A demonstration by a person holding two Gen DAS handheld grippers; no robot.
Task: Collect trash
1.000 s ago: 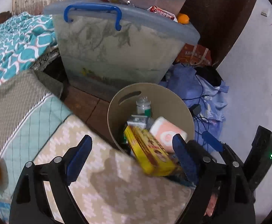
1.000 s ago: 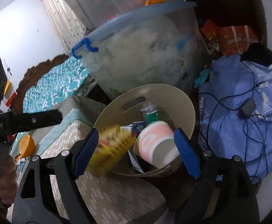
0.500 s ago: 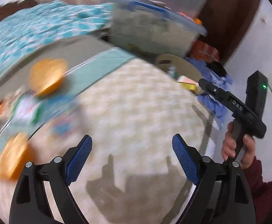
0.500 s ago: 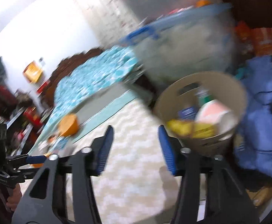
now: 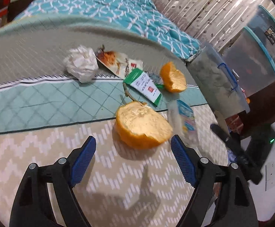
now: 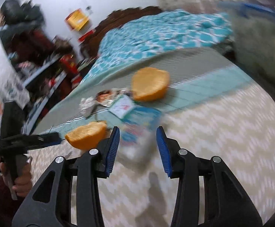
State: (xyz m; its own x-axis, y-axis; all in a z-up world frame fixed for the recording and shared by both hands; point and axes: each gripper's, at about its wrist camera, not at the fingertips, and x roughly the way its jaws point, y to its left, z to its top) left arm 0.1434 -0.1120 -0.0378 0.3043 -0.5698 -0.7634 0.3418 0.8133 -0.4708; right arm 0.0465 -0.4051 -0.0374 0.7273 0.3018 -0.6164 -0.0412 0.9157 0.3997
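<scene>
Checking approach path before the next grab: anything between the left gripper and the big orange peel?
Nothing visible. The left gripper is open and the big orange peel lies just ahead of its fingertips on the zigzag mat, with only bare mat between. A clear wrapper lies right beside the peel, not across the path.

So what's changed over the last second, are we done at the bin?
Both claws swung away from the tan bin to the litter on the bed. The left claw, open and empty, now faces the near orange peel. The right claw, open but narrower than before, is lined up on the clear plastic wrapper. Nothing has been gripped. The crumpled tissue and green packet lie untouched.
</scene>
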